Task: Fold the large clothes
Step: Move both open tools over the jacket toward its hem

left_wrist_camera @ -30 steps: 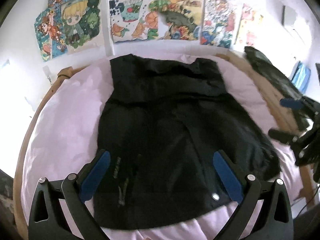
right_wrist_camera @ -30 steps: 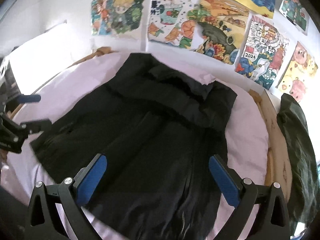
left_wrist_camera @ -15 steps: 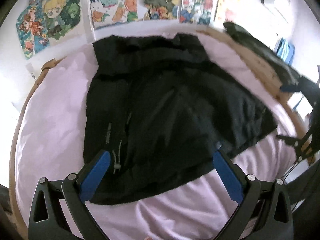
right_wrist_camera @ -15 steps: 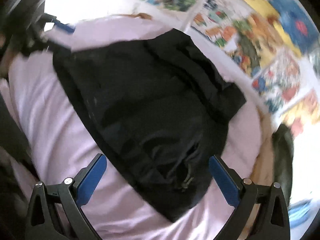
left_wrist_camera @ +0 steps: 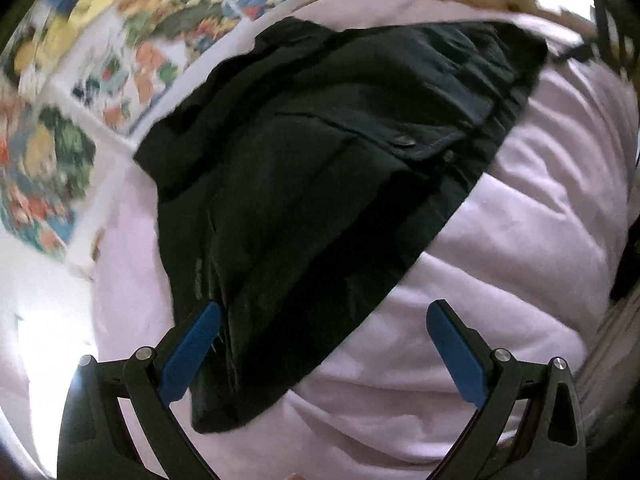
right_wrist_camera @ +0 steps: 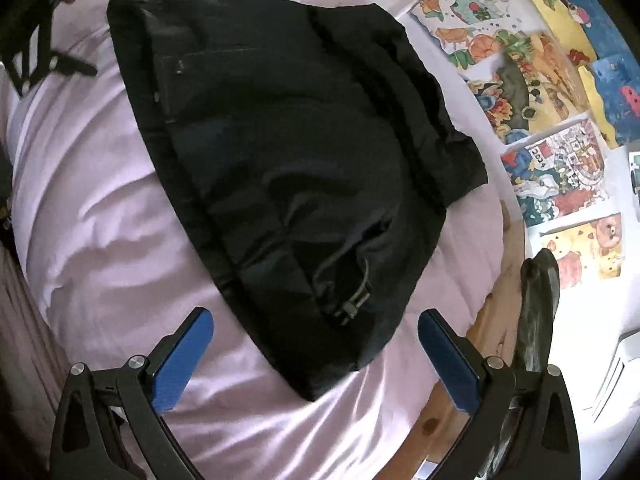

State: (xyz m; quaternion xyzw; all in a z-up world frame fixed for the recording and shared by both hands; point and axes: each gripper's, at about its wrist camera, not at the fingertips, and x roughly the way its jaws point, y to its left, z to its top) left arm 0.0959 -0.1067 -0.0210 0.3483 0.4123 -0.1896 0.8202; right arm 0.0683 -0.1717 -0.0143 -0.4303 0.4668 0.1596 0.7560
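Observation:
A large black jacket (left_wrist_camera: 320, 168) lies spread flat on a pale pink bed sheet (left_wrist_camera: 500, 264); it also shows in the right wrist view (right_wrist_camera: 288, 152), with a zipper pull (right_wrist_camera: 352, 304) near its near corner. My left gripper (left_wrist_camera: 320, 336) is open and empty, just above the jacket's near corner, its left finger over the fabric edge. My right gripper (right_wrist_camera: 314, 344) is open and empty, hovering over the jacket's near corner. The left gripper also shows far off in the right wrist view (right_wrist_camera: 60, 20), by the jacket's far corner.
Colourful posters (right_wrist_camera: 540, 92) cover the white wall behind the bed. A wooden bed frame (right_wrist_camera: 492, 312) edges the mattress on the right, with a dark garment (right_wrist_camera: 536, 312) draped over it. Bare pink sheet (right_wrist_camera: 100, 208) lies around the jacket.
Both grippers have swung outward and down toward opposite bottom corners of the jacket, rolling their views. Both stay open. The jacket has not moved.

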